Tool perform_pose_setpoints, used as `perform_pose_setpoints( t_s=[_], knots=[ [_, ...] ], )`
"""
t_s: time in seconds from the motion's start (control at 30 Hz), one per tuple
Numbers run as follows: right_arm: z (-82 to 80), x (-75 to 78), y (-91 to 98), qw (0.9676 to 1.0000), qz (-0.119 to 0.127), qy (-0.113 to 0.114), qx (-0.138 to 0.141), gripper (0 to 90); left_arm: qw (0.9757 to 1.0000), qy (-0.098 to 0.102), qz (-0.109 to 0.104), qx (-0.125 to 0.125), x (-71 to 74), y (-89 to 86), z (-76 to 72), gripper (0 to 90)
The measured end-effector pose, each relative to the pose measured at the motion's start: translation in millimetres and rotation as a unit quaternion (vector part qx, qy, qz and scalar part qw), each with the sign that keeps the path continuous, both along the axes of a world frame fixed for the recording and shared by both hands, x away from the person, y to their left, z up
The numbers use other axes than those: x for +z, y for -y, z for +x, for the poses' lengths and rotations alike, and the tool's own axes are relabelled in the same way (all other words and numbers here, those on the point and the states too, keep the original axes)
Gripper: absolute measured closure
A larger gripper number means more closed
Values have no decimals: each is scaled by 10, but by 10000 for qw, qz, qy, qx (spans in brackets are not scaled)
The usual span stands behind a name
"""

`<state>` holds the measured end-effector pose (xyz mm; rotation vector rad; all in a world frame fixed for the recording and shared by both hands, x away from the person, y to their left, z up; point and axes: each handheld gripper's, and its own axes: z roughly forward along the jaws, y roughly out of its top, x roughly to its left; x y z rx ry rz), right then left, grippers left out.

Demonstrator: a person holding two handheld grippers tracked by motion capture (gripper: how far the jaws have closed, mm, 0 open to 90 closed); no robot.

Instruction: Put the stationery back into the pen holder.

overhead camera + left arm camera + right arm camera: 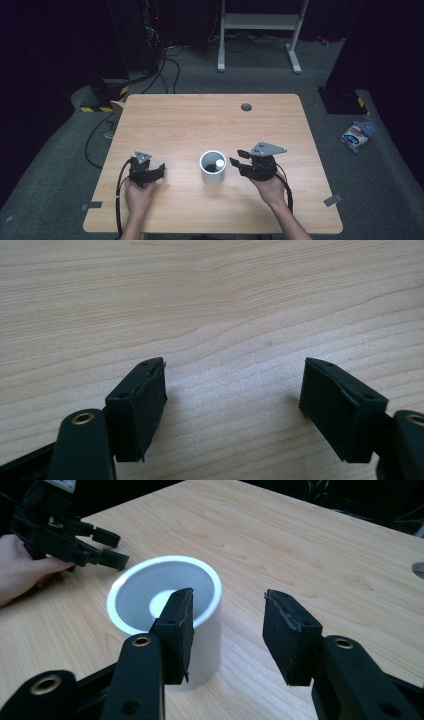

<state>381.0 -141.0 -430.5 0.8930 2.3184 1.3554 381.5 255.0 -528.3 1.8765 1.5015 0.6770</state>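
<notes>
A white cylindrical cup (213, 173) stands upright on the wooden table (200, 120), near its front middle. A small white object (219, 163) lies inside it on the bottom. My right gripper (238, 158) is just right of the cup, jaws open and empty. In the right gripper view the cup (205, 630) sits just beyond the left jaw, and my right gripper (227, 605) holds nothing. My left gripper (161, 169) rests on the table to the cup's left, open, with bare wood between its fingers (234, 375). The right gripper view also catches the left gripper (112, 547) beyond the cup.
A grey cable hole (246, 107) sits near the table's far edge. On the floor beyond stand a white metal frame (260, 22) and cables; a blue and white bag (357, 135) lies to the right of the table.
</notes>
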Motion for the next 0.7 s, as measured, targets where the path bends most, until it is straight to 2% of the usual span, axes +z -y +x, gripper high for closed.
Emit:
perform_pose_setpoints(
  t_s=[0.33, 0.7],
  knots=[
    [-8, -102, 262, 9992, 16, -59, -388, 538, 10000, -1, 4, 7, 0, 2, -3, 265],
    [-17, -255, 486, 9966, -2, -209, -800, 510, 10000, 1, 4, 8, 0, 3, -4, 265]
  ],
)
